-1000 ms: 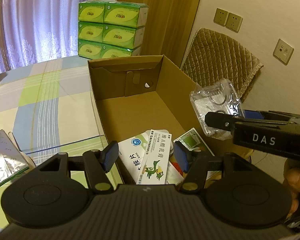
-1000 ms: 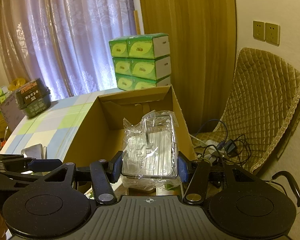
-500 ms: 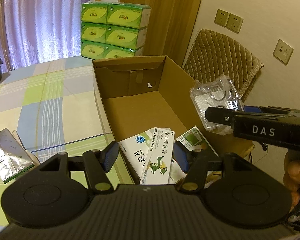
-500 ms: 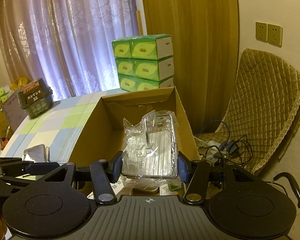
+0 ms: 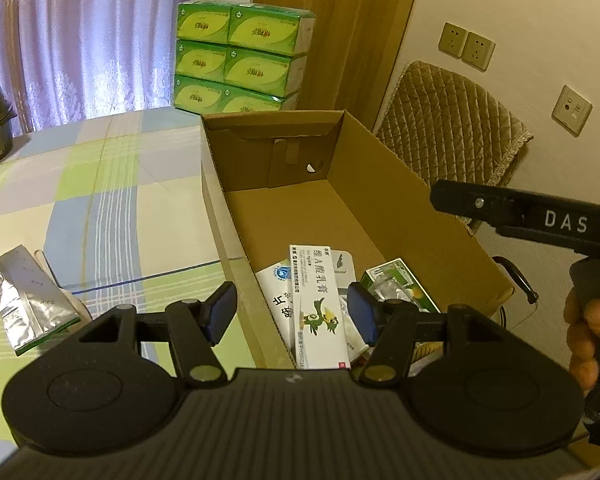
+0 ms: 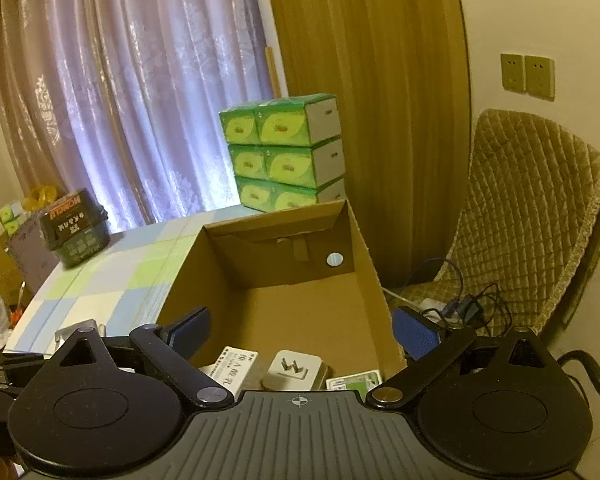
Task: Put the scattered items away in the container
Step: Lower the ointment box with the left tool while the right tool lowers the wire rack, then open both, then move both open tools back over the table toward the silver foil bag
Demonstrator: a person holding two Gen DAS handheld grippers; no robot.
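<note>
An open cardboard box (image 5: 400,200) stands on the checked tablecloth (image 5: 100,200). At its near end lie a white medicine carton with a green duck (image 5: 316,304), a green carton (image 5: 410,278) with a crinkled clear plastic pack (image 5: 388,290) on it, and a white plug adapter (image 6: 292,368). My left gripper (image 5: 292,308) is open and empty over the box's near left wall. My right gripper (image 6: 304,332) hangs wide open above the box (image 6: 284,308), holding nothing; its arm (image 5: 540,216) shows from the side. A silver foil pouch (image 5: 24,300) lies on the cloth to the left.
A stack of green tissue packs (image 5: 240,60) stands behind the box. A quilted chair (image 5: 448,128) with cables (image 6: 456,304) on its seat is at the right. A black container (image 6: 74,232) sits at the table's far left.
My right gripper has opened and the clear plastic pack has left it and now lies in the box. The left gripper has hardly moved.
</note>
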